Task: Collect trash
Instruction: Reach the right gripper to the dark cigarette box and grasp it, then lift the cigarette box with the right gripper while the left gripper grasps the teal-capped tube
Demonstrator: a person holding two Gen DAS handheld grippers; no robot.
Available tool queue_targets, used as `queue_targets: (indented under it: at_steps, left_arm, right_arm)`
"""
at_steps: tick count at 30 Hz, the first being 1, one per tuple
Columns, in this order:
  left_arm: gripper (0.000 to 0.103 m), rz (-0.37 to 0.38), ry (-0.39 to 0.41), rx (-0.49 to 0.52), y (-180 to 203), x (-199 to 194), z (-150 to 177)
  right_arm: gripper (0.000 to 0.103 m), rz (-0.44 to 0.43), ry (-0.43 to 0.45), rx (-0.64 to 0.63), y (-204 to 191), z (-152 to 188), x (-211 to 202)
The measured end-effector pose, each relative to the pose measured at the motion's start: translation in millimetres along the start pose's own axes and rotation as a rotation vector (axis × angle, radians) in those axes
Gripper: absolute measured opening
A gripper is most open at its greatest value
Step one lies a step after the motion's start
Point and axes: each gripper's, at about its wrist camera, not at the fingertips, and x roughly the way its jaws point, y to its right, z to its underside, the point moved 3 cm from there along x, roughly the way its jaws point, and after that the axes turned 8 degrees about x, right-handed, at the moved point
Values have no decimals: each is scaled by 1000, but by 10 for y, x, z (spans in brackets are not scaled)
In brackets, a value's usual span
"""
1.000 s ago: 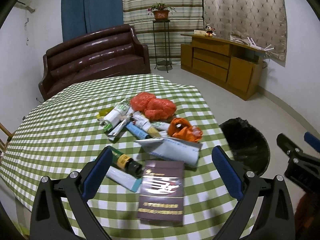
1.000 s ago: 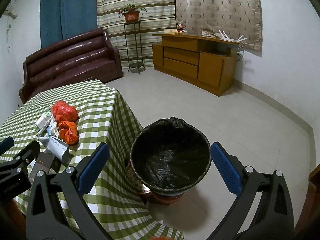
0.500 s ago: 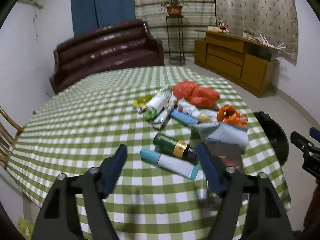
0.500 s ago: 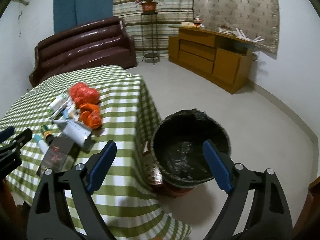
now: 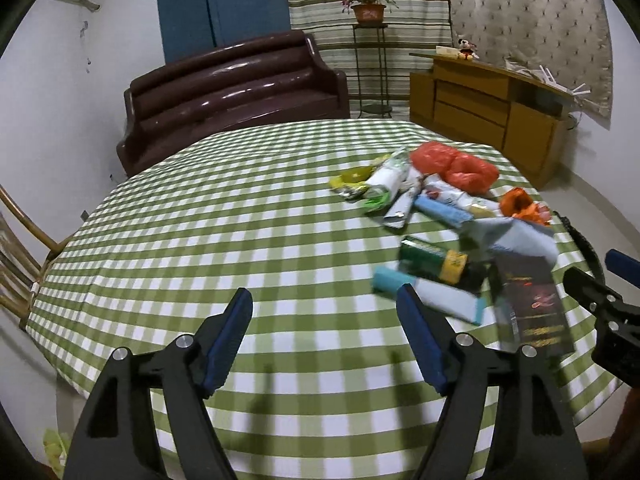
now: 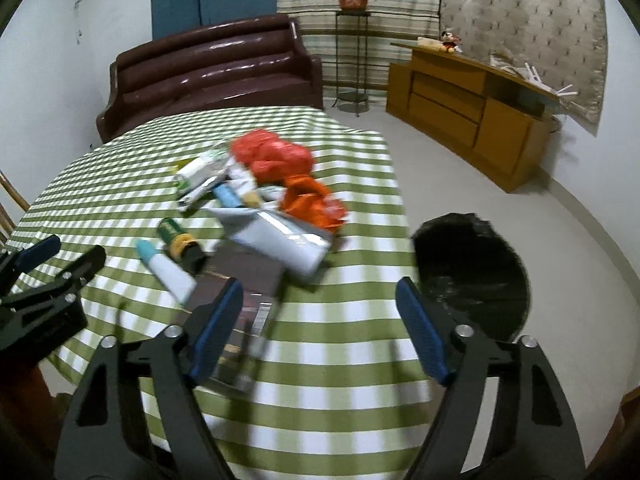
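- Grippers first: the left gripper [image 5: 324,304] hangs over bare green-checked tablecloth [image 5: 240,240], jaws apart with nothing between them, having just been opening a little after a narrowing.
- The right gripper [image 6: 320,296] hovers at the table's near edge, jaws apart and just now closing; its left finger [image 6: 216,320] overlaps a dark maroon booklet [image 6: 248,276], though no pad presses on it.
- In the left wrist view, the trash pile sits at about two o'clock from the gripper: a white tube with a teal cap [image 5: 428,294] nearest, a green bottle with a yellow band [image 5: 434,258] just behind it, the booklet to their right.
- Farther on lie a pale folded packet [image 6: 280,236], a blue tube [image 5: 440,208], an orange bag [image 6: 312,200], a red bag [image 6: 272,156] and white-and-green tubes [image 5: 386,176], all crowded together and touching.
- A black-lined bin [image 6: 472,268] stands on the floor at three o'clock from the table, just beside its edge.
- Beyond the table, at twelve o'clock, a brown sofa [image 5: 236,88]; at one o'clock, a potted plant [image 5: 368,8] on a stand and a wooden sideboard [image 5: 492,116].
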Motion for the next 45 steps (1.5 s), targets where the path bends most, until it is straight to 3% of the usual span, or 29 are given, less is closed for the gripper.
queue_targets:
  at_steps: [6, 15, 17, 19, 27, 45]
  left_arm:
    - [77, -26, 2, -18, -231, 18, 69]
    - [80, -3, -19, -54, -307, 55, 130]
    - [80, 2, -19, -51, -278, 53, 128]
    - [80, 7, -17, -51, -263, 61, 133]
    - [81, 17, -18, -44, -160, 66, 110]
    - [81, 72, -21, 6, 333, 133, -91]
  right_arm:
    - [75, -3, -25, -36, -366, 80, 128]
    - [79, 72, -44, -59, -365, 172, 205]
    - [71, 66, -54, -59, -356, 193, 206]
    - [57, 61, -70, -56, -347, 214, 221]
    - [56, 45, -53, -67, -334, 248, 134]
    - [56, 59, 29, -18, 214, 91, -237]
